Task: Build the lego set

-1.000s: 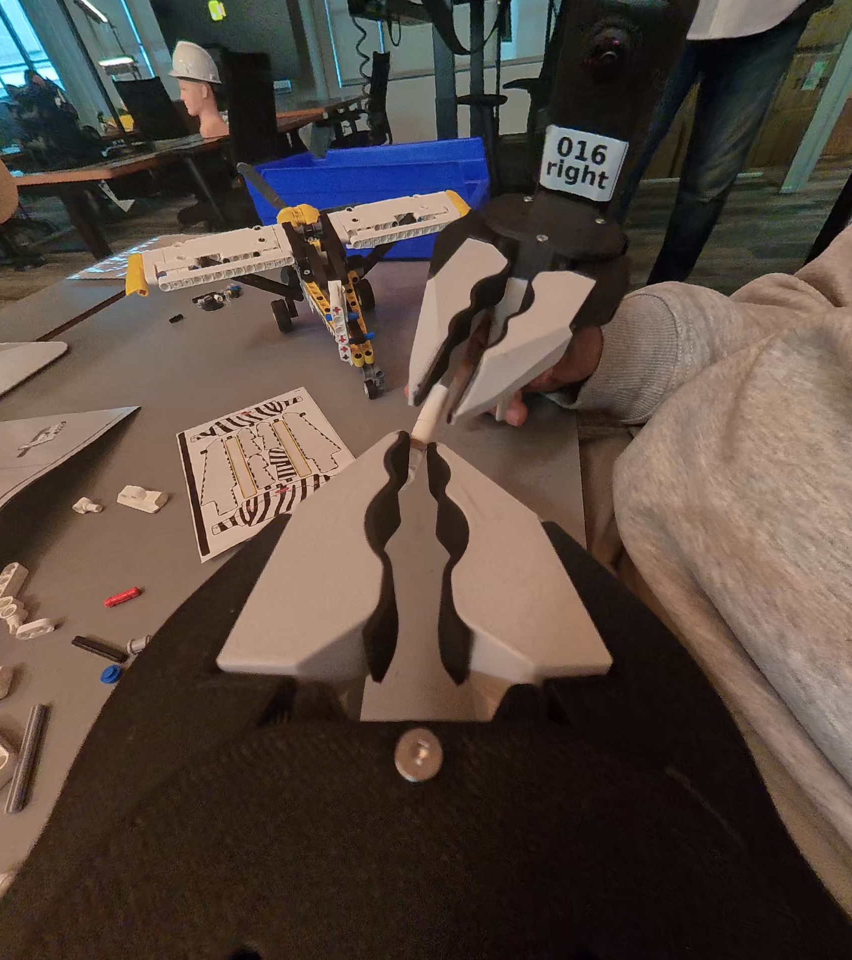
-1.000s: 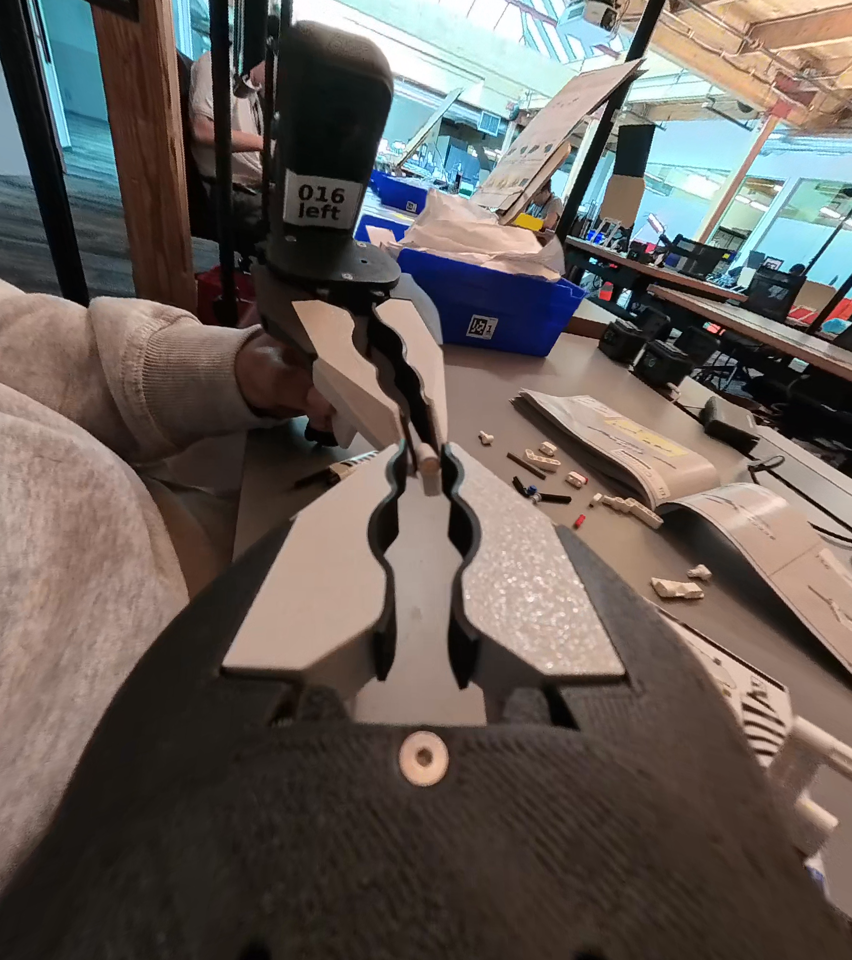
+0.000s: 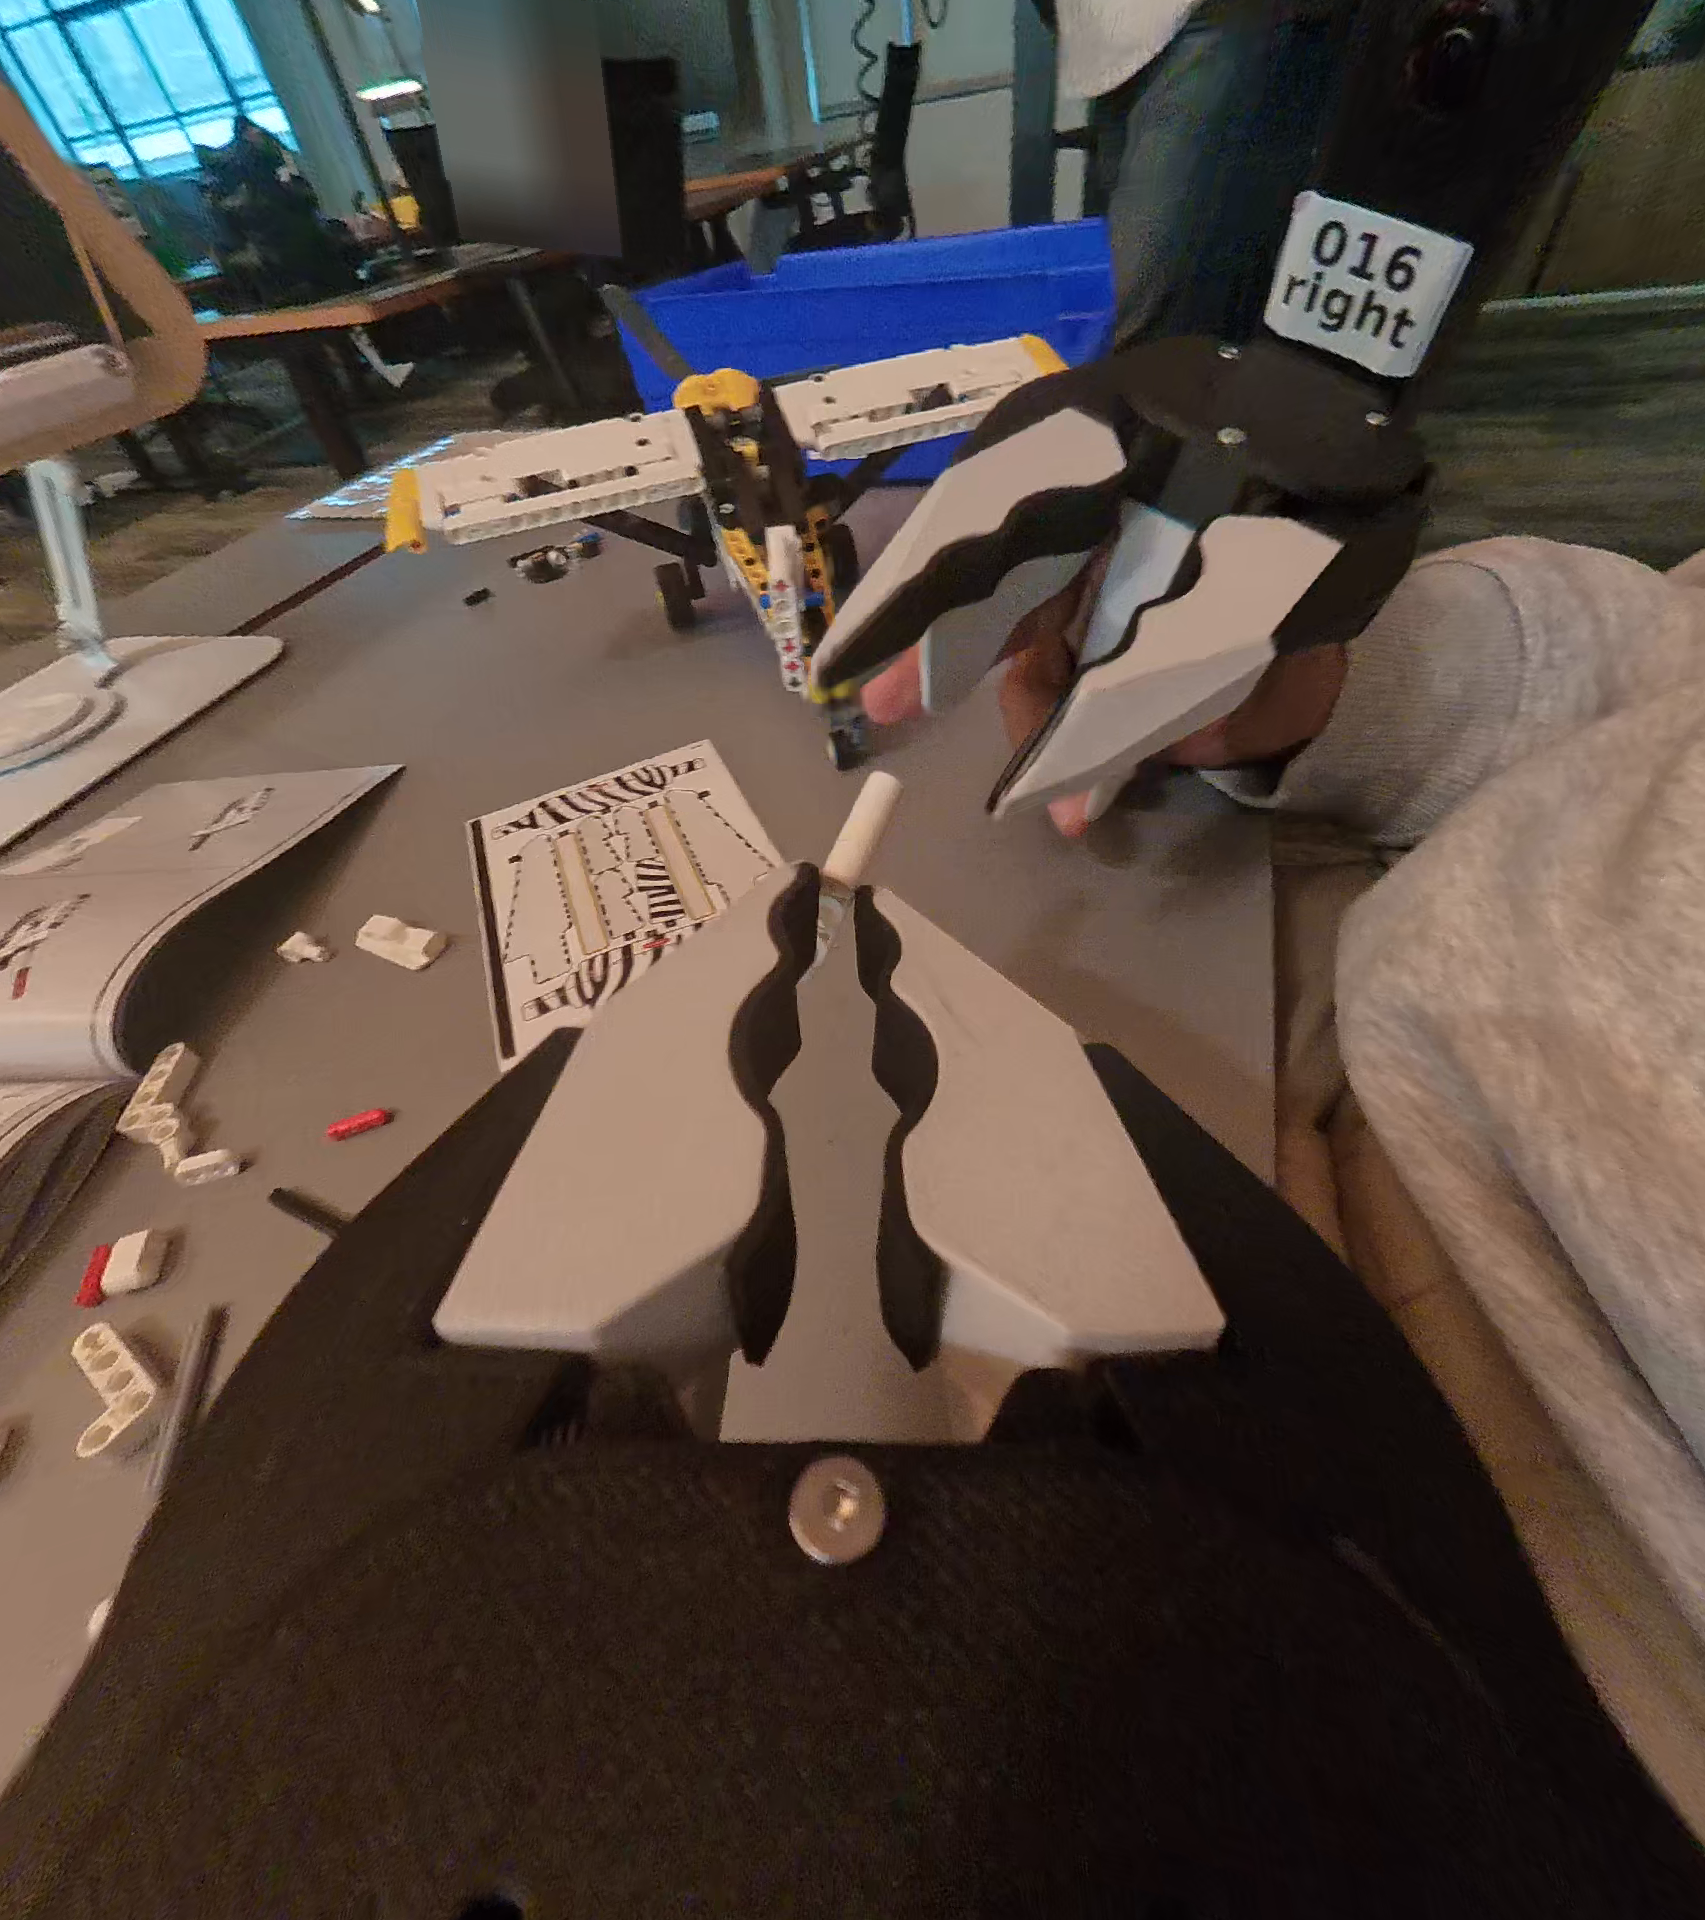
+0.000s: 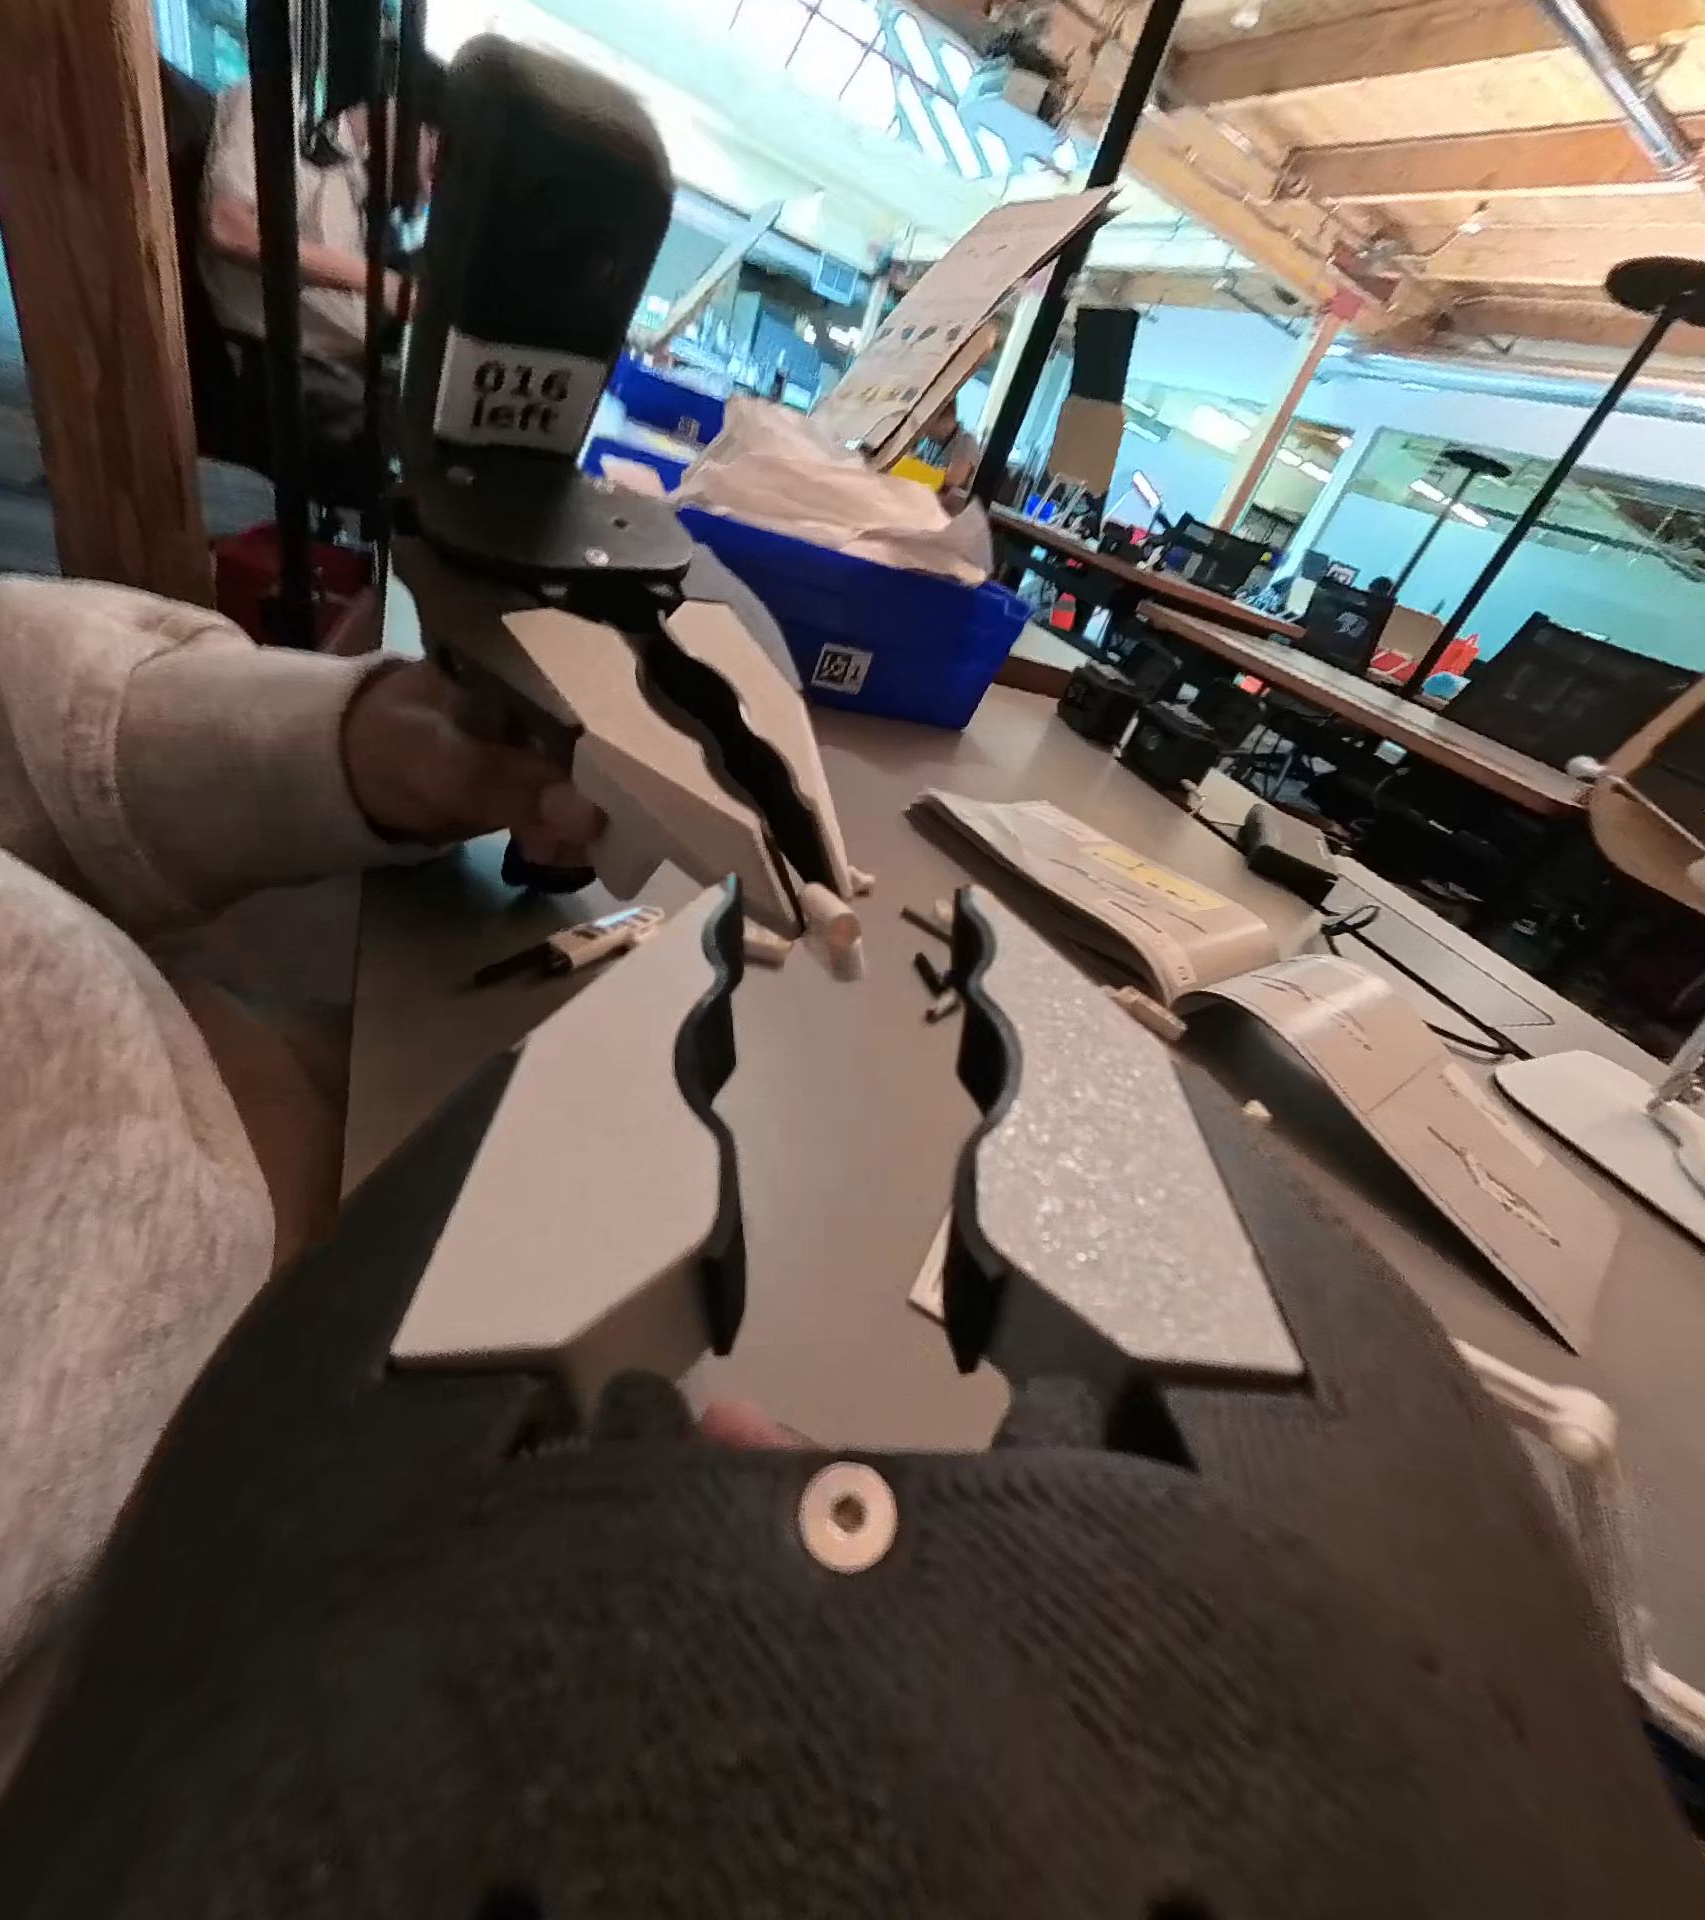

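While apart: left gripper (image 3: 835,902) clamping white peg (image 3: 858,831), right gripper (image 4: 843,914) spread, empty.

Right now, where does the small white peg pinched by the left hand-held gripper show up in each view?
Left wrist view: the white peg juts out past the fingertips of the left hand-held gripper, just above centre, in front of the sticker sheet.
Right wrist view: the peg sits upper centre, at the tip of the left hand-held gripper.
Shared landmark: the open instruction booklet.
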A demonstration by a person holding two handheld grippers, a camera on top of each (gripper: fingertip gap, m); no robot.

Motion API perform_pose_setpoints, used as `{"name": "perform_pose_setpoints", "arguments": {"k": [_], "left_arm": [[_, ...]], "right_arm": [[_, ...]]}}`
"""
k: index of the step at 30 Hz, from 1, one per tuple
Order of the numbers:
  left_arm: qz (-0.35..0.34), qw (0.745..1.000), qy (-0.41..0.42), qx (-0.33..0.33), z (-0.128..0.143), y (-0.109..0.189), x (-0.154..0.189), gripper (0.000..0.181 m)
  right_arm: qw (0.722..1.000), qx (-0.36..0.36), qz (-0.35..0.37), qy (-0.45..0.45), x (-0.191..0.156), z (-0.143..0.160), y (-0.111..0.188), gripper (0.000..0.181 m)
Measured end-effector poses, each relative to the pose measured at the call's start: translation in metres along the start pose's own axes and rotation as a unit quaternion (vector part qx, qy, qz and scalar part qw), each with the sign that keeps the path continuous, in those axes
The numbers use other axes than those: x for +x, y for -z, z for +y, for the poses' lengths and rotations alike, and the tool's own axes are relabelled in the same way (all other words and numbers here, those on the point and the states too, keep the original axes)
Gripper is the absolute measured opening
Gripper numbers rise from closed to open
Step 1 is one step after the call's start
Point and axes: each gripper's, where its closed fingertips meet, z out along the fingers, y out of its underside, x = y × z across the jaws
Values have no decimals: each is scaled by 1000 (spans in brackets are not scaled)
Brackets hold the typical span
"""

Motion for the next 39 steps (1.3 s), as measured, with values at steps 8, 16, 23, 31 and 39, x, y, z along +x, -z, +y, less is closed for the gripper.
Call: {"name": "perform_pose_setpoints", "arguments": {"k": [8, 16, 23, 31, 39], "left_arm": [[-15, 993, 101, -59, 16, -4, -22, 5], [67, 960, 119, -243, 71, -21, -5, 6], [72, 956, 108, -263, 78, -18, -1, 24], [53, 982, 166, -70, 27, 4, -30, 31], [-12, 960, 257, 109, 0, 46, -83, 30]], "right_arm": [[996, 56, 55, -45, 25, -11, 15, 36], [996, 53, 77, -15, 27, -11, 14, 28], [995, 66, 69, -36, 26, -13, 17, 30], [996, 54, 61, -28, 22, -11, 13, 31], [997, 44, 38, -52, 23, -8, 3, 32]]}}
